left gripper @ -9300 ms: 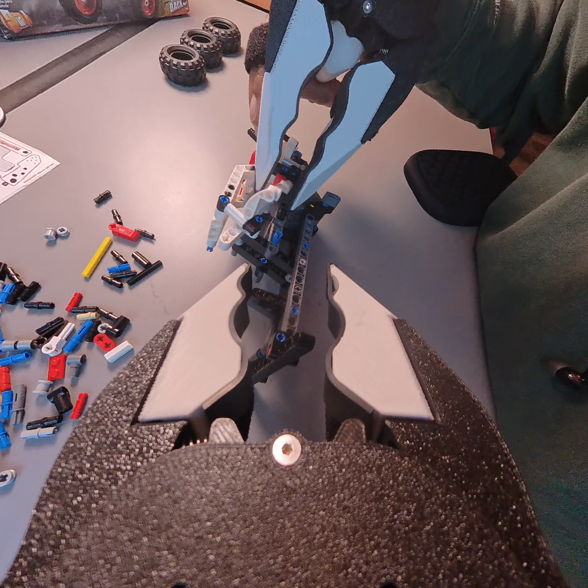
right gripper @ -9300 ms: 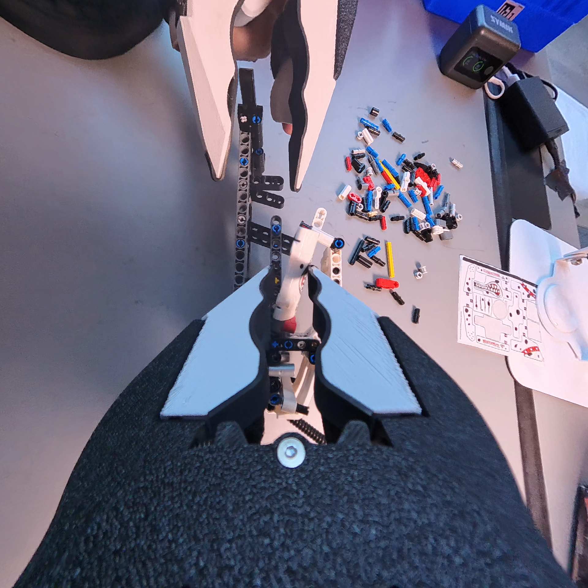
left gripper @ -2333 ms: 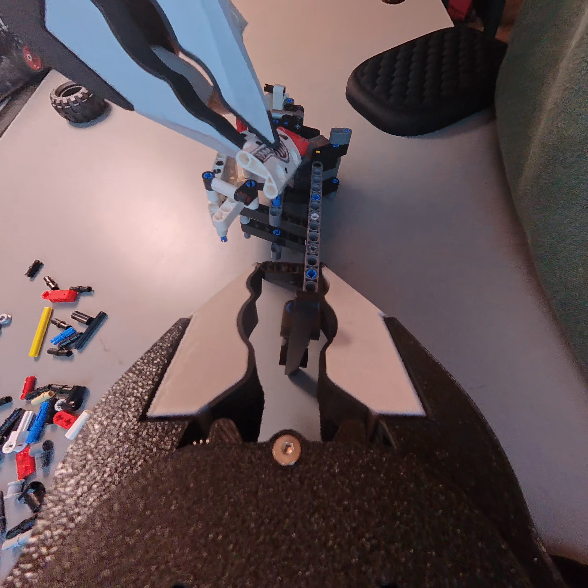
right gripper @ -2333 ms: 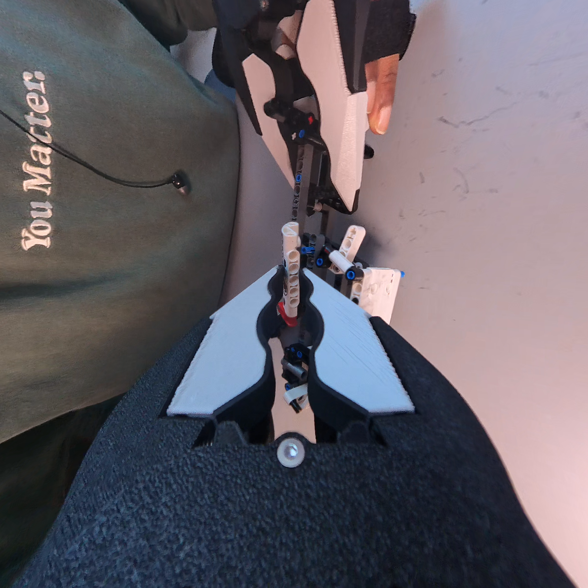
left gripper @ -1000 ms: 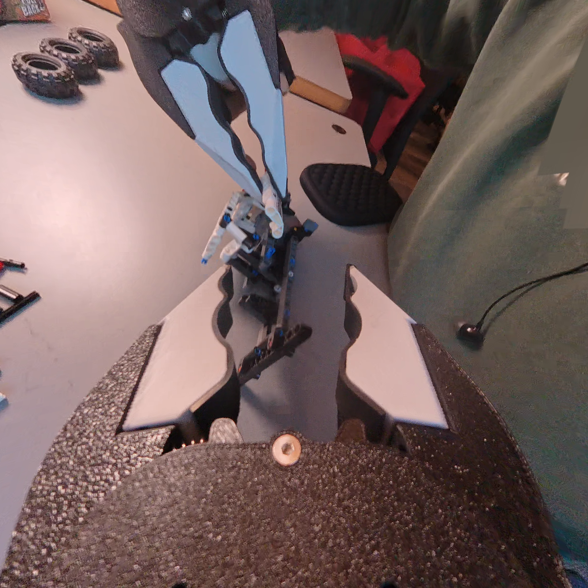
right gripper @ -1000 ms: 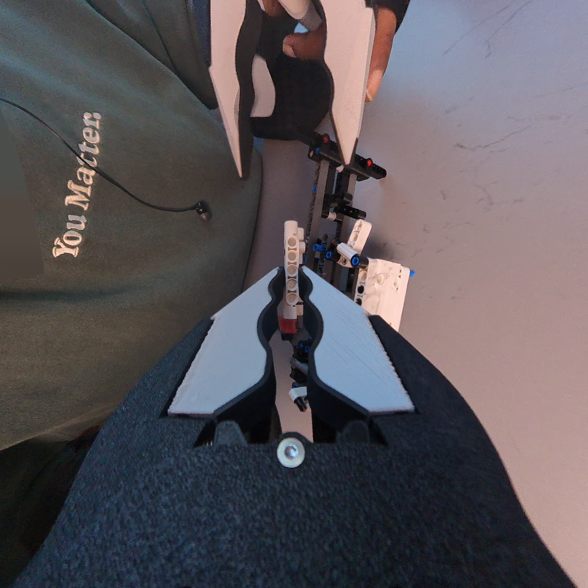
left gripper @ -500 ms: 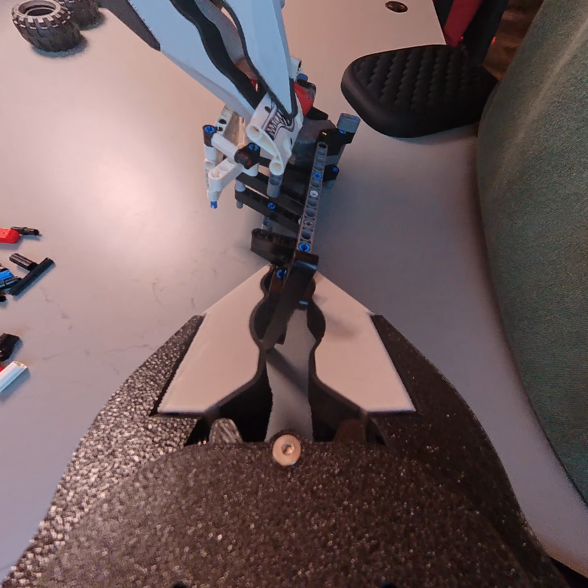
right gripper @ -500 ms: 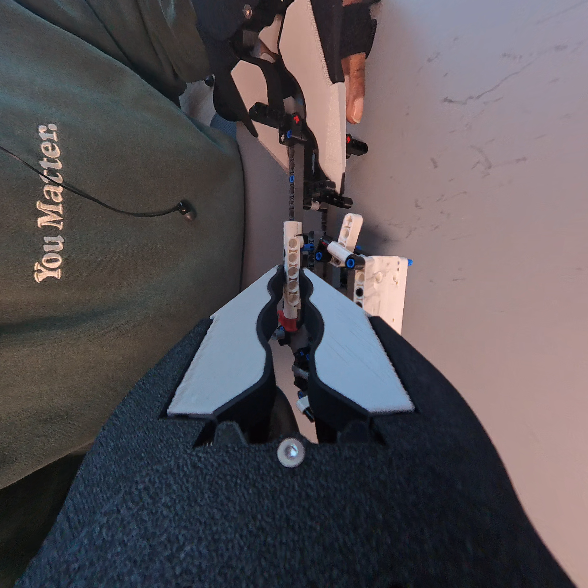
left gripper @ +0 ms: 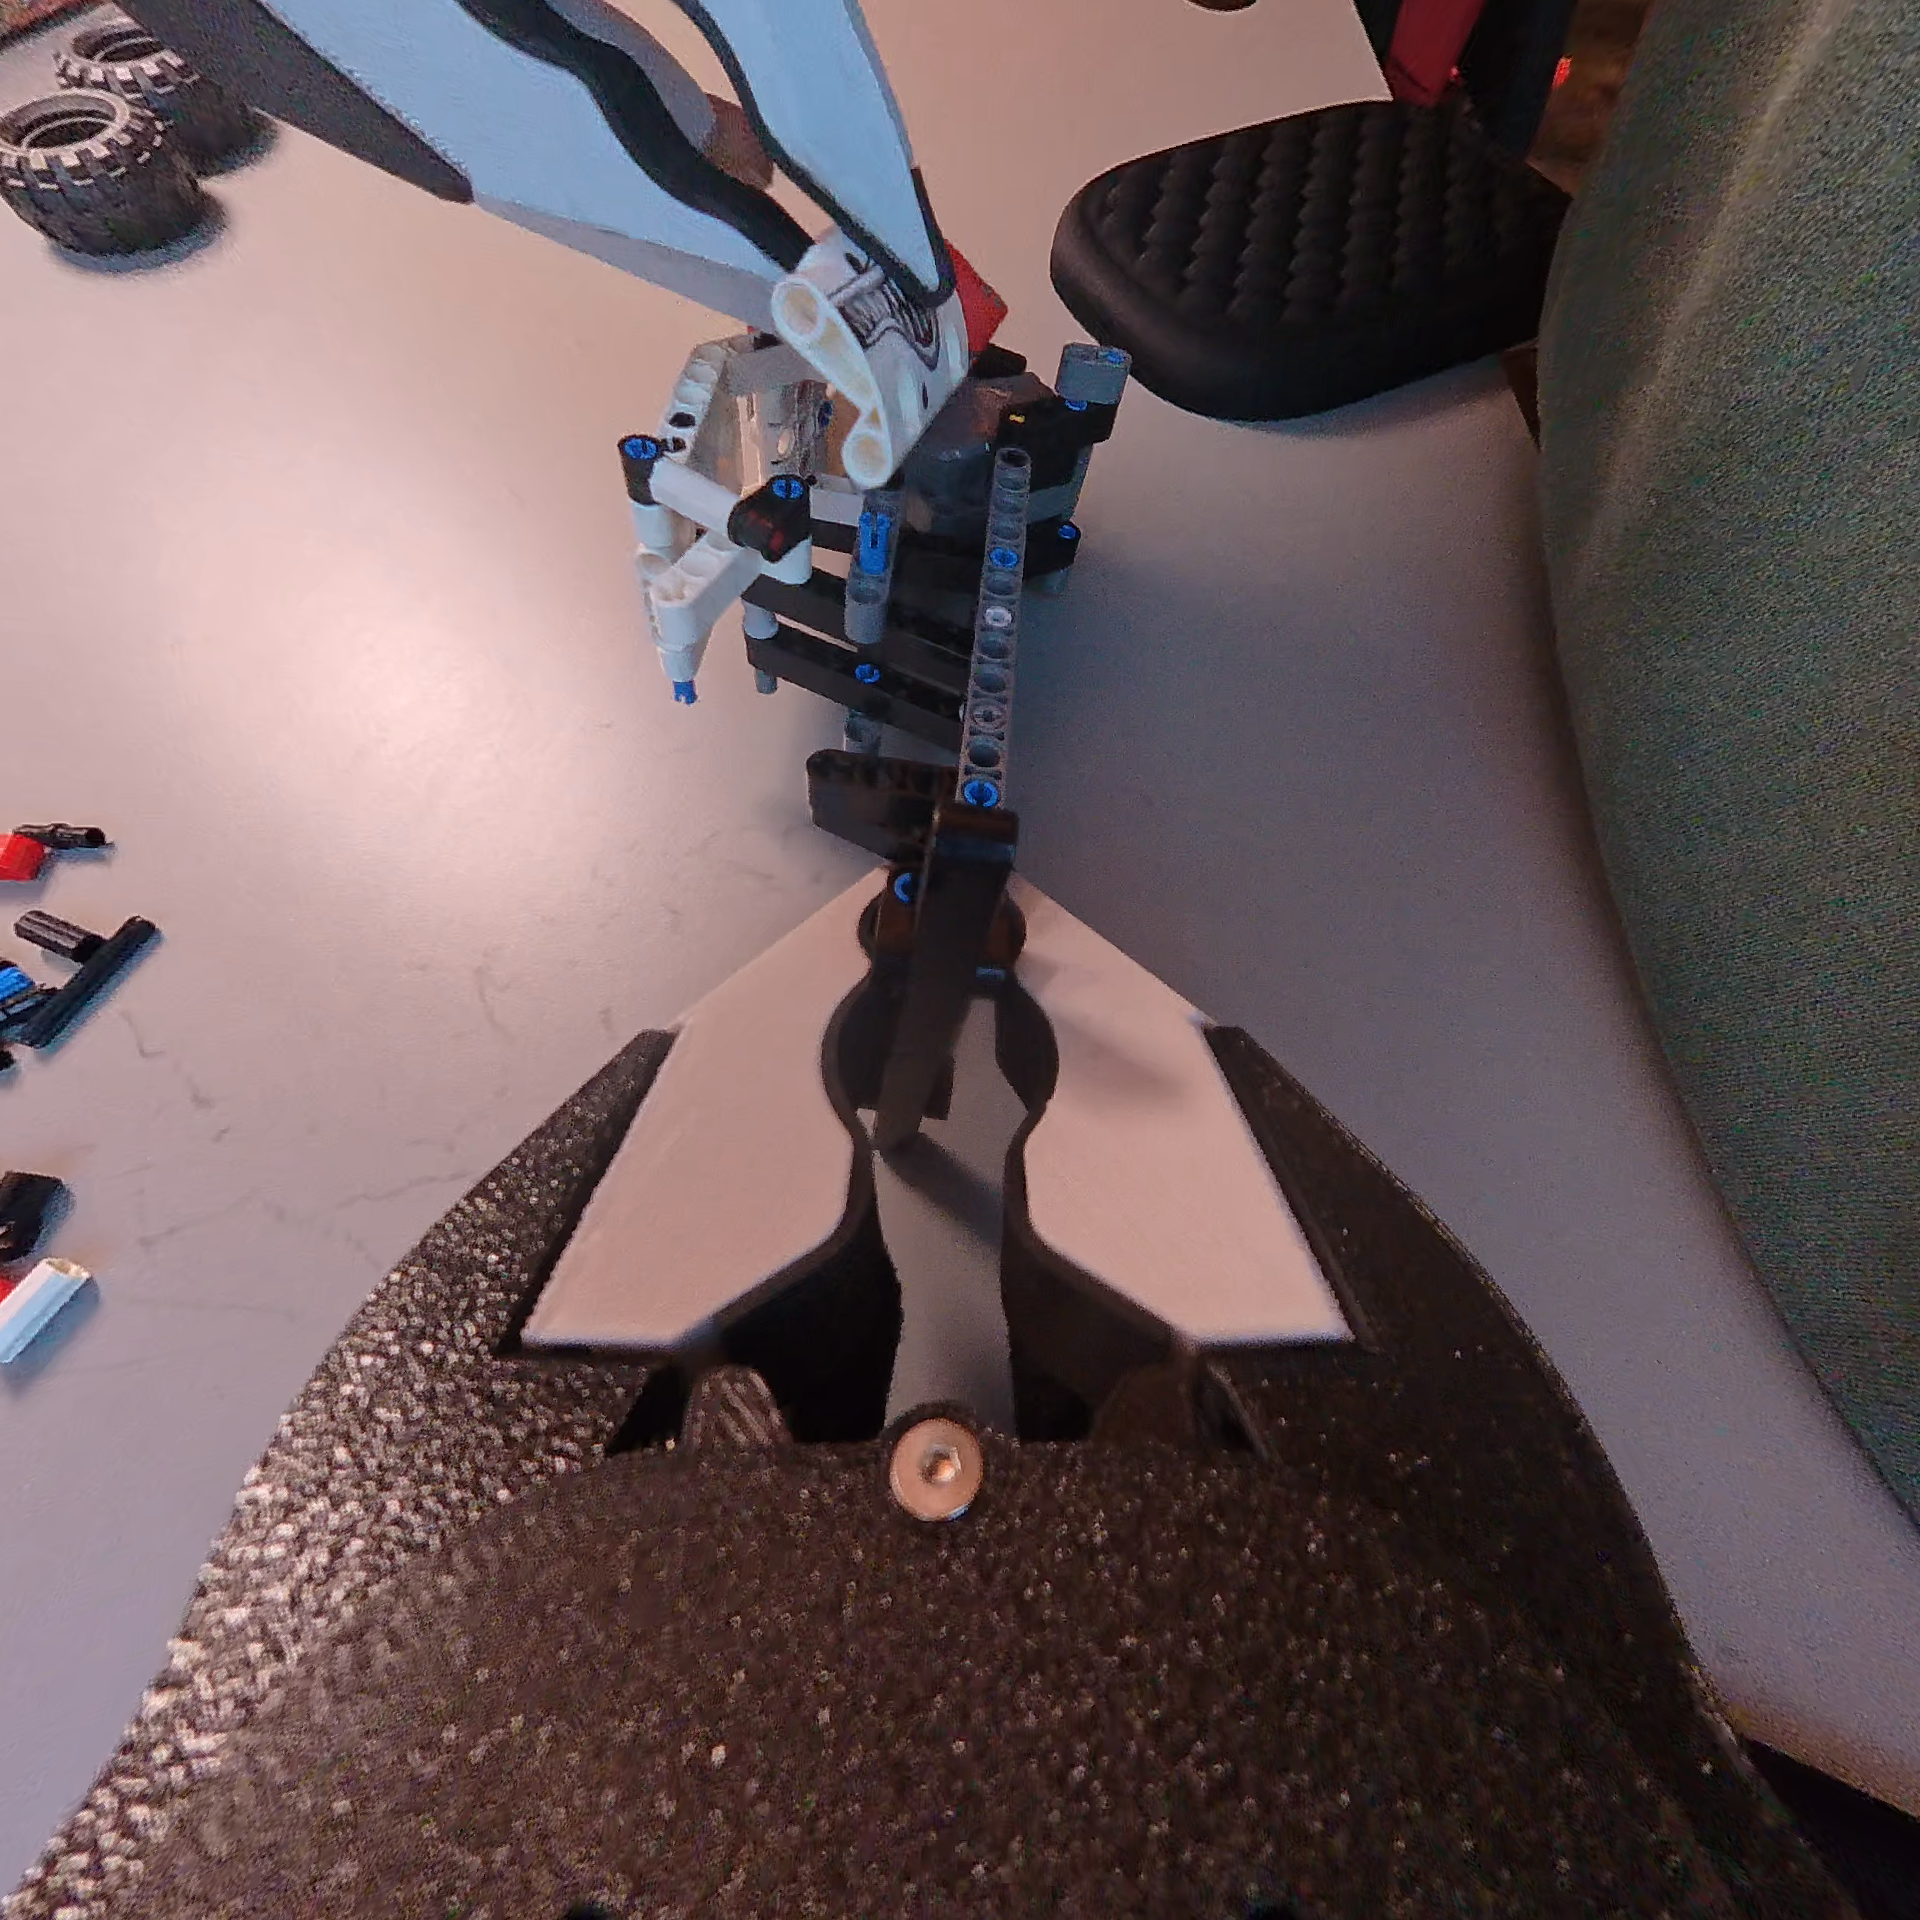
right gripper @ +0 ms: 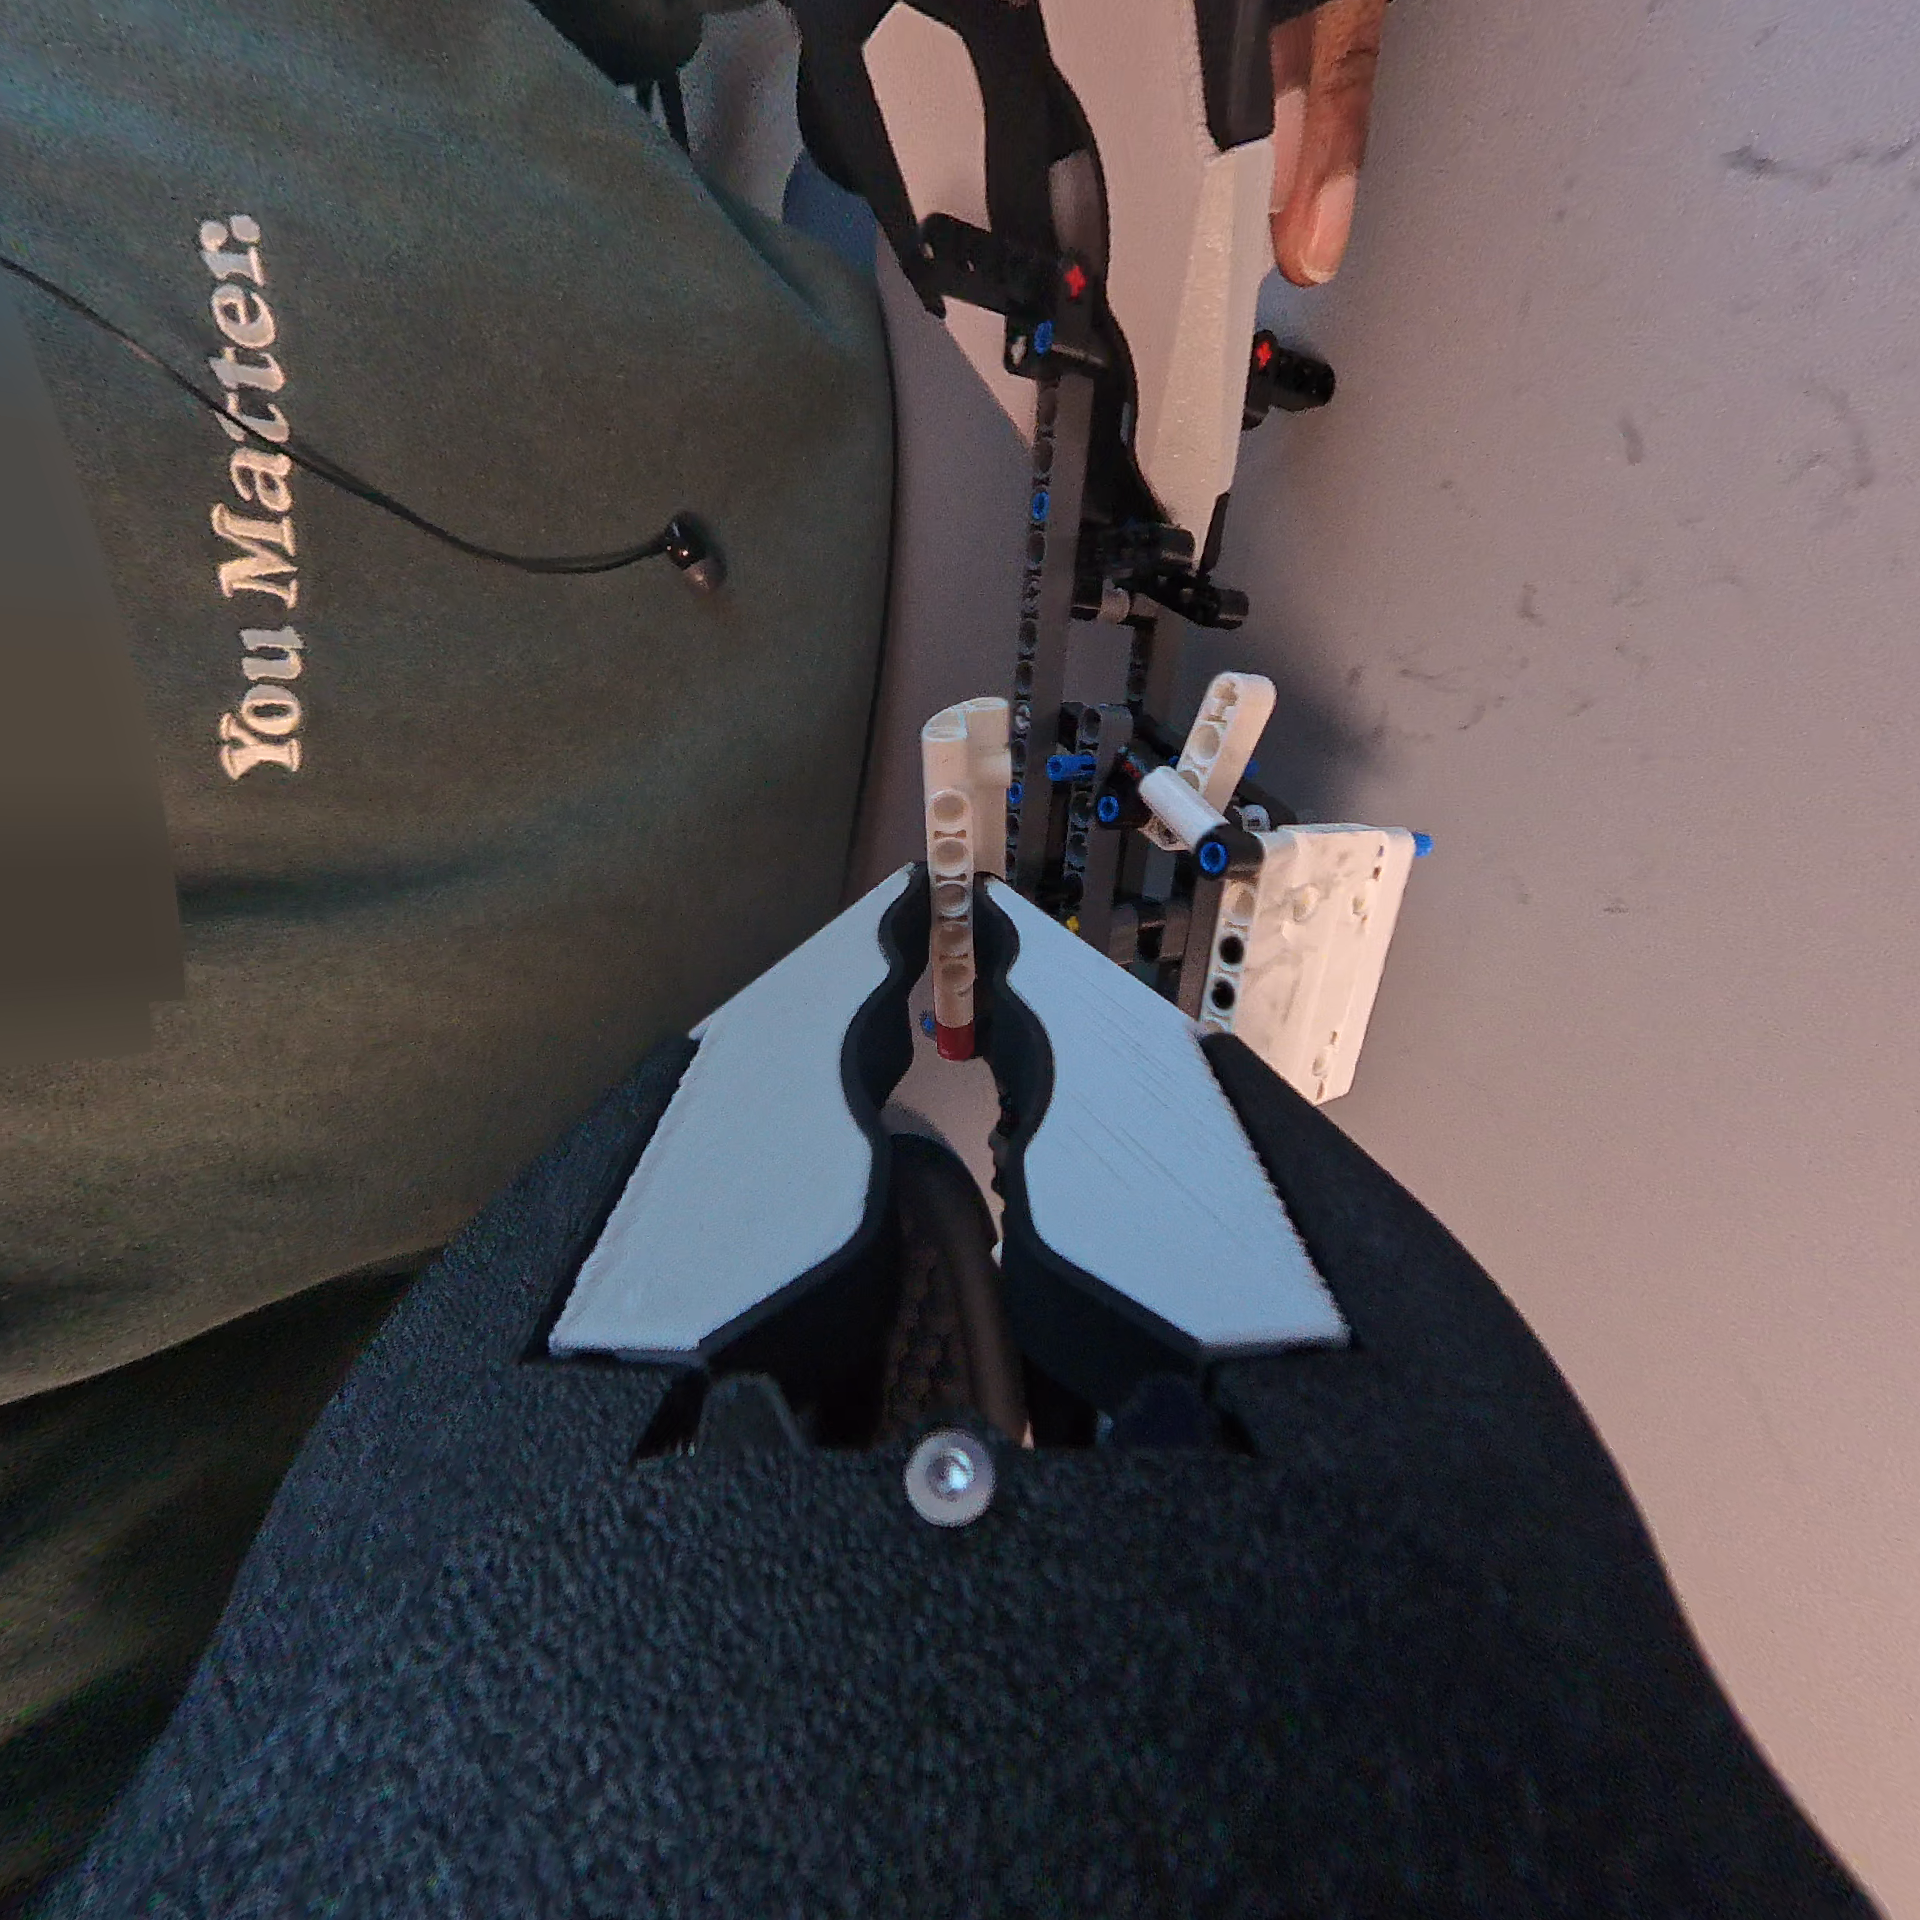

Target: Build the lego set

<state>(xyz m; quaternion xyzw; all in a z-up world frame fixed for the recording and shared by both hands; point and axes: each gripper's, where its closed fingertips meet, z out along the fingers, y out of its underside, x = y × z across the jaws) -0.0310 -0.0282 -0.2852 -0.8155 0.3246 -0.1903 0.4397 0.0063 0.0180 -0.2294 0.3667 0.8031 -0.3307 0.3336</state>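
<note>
Left wrist view shows the left gripper (left gripper: 940, 914) closed on the near end of the lego model (left gripper: 914, 582), its pale fingers (left gripper: 727, 1122) pinching a black beam (left gripper: 935, 987) that hangs down between them above the grey table (left gripper: 364, 623). From that beam a long dark grey beam with blue pins (left gripper: 992, 634) runs away from the camera to the far end of the model, where black cross beams and white parts are stacked. The right gripper (left gripper: 883, 281) comes in from the upper left and is clamped on a white curved piece (left gripper: 862, 374) at the model's far end, with a red part just beside its tip. Loose pieces (left gripper: 52, 966) in black, blue, red and white lie at the left edge of the table, well apart from the model, and black tyres (left gripper: 94, 166) sit in the far left corner. A black chair seat (left gripper: 1299, 239) lies beyond the table edge. In the right wrist view the right gripper (right gripper: 961, 904) grips a white holed beam (right gripper: 956, 862) upright between its tips, a white panel (right gripper: 1309, 935) sits just to the right of it, and the left gripper (right gripper: 1143, 416) holds the far end. A person's green sweatshirt (right gripper: 468, 520) fills the left side, and a fingertip (right gripper: 1314, 197) shows at the top.
</note>
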